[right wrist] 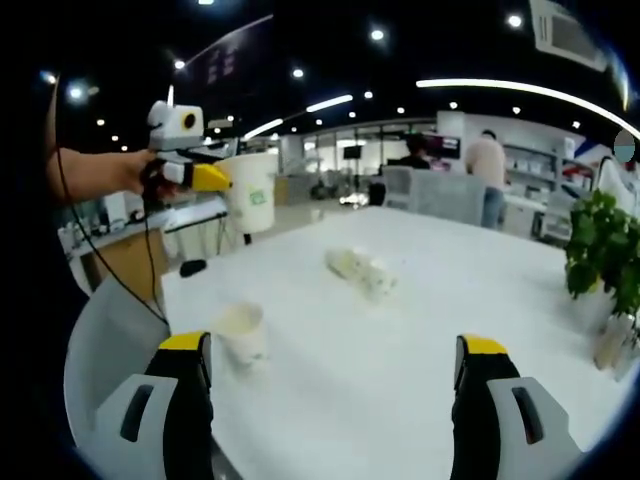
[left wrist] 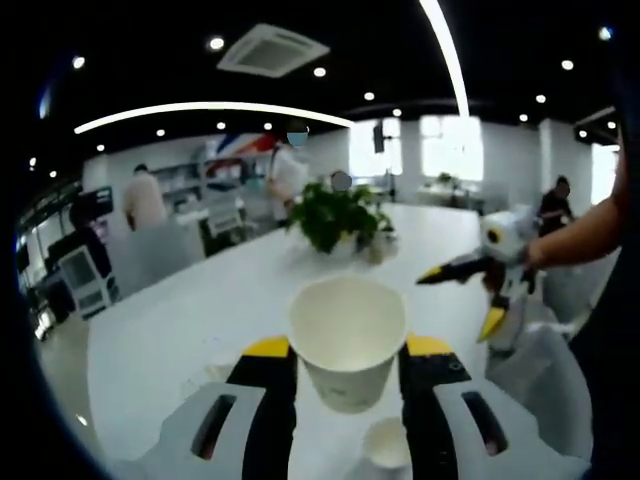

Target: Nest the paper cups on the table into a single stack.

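Holding a white paper cup [left wrist: 348,340] upright between its yellow-tipped jaws, the left tool [left wrist: 348,352] is clenched on the cup's sides, mouth open toward the ceiling. From the right gripper view the same held cup [right wrist: 251,190] hangs in the air above the near-left end of the counter, with green print on its side, gripped by the left tool [right wrist: 205,176] in a person's hand.

A second cup [right wrist: 241,333] stands upright on the white counter [right wrist: 400,330], just beside the right tool's left jaw; in the left gripper view a small cup [left wrist: 387,442] sits low between the jaws, beneath the held one. Farther along the counter lies a pale crumpled or toppled cluster [right wrist: 362,269]; cannot tell whether it is cups.

Right tool [right wrist: 336,360] is released, jaws wide apart, nothing between them, hovering over the counter. In the left gripper view the right tool [left wrist: 462,290] is in the air at the right, held by a person's hand, jaws spread.

A potted green plant [left wrist: 335,215] stands mid-counter. People stand and sit in the office background.
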{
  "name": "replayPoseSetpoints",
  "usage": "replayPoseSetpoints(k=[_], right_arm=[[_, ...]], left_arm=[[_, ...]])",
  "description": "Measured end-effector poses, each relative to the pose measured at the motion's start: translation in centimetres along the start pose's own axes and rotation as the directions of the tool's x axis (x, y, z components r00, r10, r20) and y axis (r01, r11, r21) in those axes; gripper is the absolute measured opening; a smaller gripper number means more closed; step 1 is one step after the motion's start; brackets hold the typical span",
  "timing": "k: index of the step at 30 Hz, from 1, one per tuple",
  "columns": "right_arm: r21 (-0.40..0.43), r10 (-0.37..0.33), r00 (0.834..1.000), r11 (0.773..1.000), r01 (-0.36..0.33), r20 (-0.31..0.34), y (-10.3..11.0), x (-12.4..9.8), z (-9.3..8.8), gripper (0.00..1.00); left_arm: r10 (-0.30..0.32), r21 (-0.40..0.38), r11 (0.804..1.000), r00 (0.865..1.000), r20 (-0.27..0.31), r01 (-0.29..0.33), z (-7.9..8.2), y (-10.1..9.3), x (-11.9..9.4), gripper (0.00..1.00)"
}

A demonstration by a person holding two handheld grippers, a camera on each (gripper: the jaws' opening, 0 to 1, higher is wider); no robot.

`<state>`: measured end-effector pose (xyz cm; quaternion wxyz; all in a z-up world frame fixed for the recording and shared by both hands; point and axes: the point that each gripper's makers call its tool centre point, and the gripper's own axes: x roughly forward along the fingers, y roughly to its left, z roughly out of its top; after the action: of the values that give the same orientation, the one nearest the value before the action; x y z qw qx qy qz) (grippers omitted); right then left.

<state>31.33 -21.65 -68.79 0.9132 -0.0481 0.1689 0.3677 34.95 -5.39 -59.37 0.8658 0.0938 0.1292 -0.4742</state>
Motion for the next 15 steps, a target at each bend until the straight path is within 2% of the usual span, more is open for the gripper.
replayPoseSetpoints(k=[6, 15], right_arm=[[0.003, -0.002, 1.0, 1.0, 0.002, -0.002, -0.1, -0.1, -0.1, 1.0], [-0.001, 0.0, 1.0, 1.0, 0.0, -0.009, -0.2, -0.1, -0.6, 1.0]], left_arm=[[-0.008, -0.001, 1.0, 1.0, 0.001, 0.008, -0.1, -1.2, -0.3, 0.38], [-0.008, -0.004, 1.0, 1.0, -0.007, 0.008, -0.8, -2.1, -0.5, 0.38]])
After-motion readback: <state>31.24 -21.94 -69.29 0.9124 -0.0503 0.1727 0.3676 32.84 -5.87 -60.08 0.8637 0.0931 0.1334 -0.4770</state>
